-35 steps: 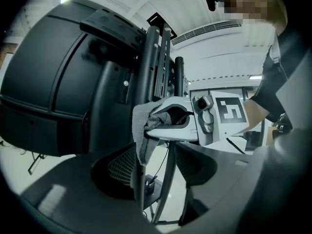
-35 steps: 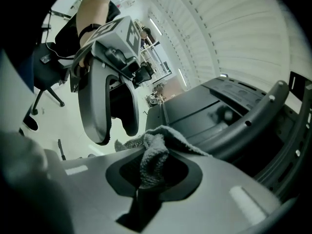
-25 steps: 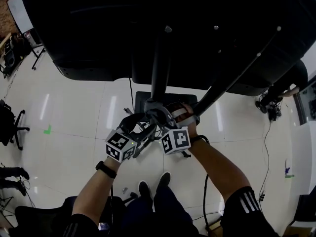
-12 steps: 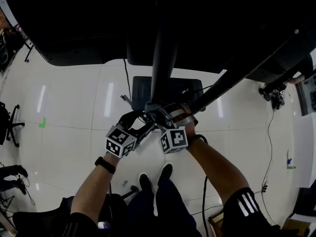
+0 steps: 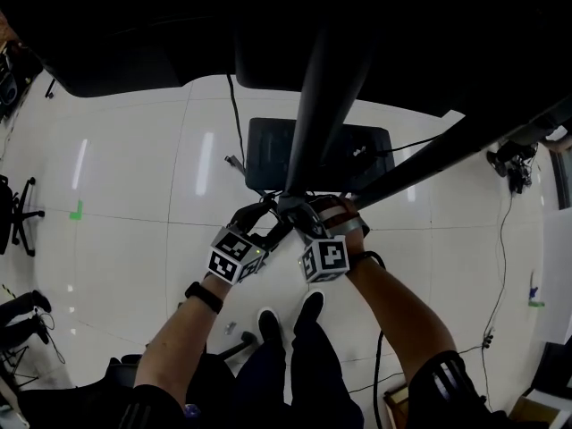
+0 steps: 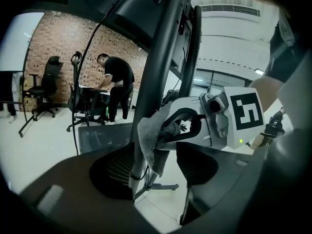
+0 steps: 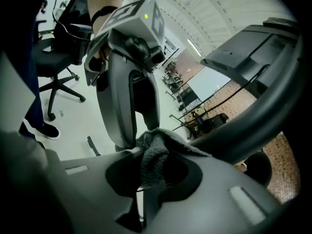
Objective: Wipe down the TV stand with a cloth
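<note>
With the right tongs (image 7: pixel 152 179) clamped on the grey cloth (image 7: pixel 155 157) against the TV stand pole (image 6: pixel 163 52), which shows through the gap of the parted left tongs (image 6: pixel 153 170), press firmly and stroke evenly along it.

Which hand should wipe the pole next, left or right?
Right. The right gripper is shut on the grey cloth, right at the stand's pole. The left gripper is open, holding no cloth.
</note>
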Tool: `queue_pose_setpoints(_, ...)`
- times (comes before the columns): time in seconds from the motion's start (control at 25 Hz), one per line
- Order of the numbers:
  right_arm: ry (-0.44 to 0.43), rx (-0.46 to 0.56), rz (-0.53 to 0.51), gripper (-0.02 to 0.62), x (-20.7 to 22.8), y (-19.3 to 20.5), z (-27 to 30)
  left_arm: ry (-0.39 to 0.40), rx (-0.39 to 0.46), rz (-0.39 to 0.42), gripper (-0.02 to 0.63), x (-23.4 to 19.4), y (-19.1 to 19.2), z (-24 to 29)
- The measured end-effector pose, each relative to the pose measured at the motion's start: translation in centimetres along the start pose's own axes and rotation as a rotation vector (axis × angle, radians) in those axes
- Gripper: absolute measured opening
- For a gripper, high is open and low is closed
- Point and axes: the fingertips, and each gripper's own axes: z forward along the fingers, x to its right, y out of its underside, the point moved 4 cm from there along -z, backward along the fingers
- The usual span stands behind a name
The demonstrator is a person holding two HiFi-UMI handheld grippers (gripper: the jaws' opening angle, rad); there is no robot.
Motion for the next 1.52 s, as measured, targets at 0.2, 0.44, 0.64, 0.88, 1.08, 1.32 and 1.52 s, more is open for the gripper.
queue_pose_setpoints(0.2,-0.047,-0.024,0.050,0.052,-3.3,2.2,3.1,0.000,-0.033,-0.033,0.295,-1.5,4.0,1.8)
queue_pose_setpoints(0.44,-0.099,-0.084,0.045,0.051,-6.1,4.1,5.9,0.005,-0.064,-0.064,0.296,-1.9,7.4,3.6)
queue_pose_setpoints(0.64,-0.136,-0.086,0.103,0.052,-7.4,4.6,6.5,0.014,-0.081,-0.069,0.299,-1.3,8.0,4.0)
queue_pose_setpoints(0.88,-0.091,-0.001,0.330,0.054,-5.0,3.0,1.4,0.031,-0.058,-0.066,0.305,0.7,5.5,1.5)
queue_pose_setpoints(1.08,0.029,0.042,0.384,0.054,0.1,1.0,-4.6,0.047,-0.017,0.048,0.304,3.8,0.1,-1.5)
queue_pose_setpoints(1.32,0.145,0.073,0.399,0.054,7.4,-2.8,-12.7,0.072,0.073,0.133,0.304,8.9,-8.1,-5.7)
queue_pose_setpoints(1.52,0.238,0.103,0.402,0.054,12.8,-6.2,-20.5,0.086,0.130,0.196,0.304,13.5,-15.2,-10.1)
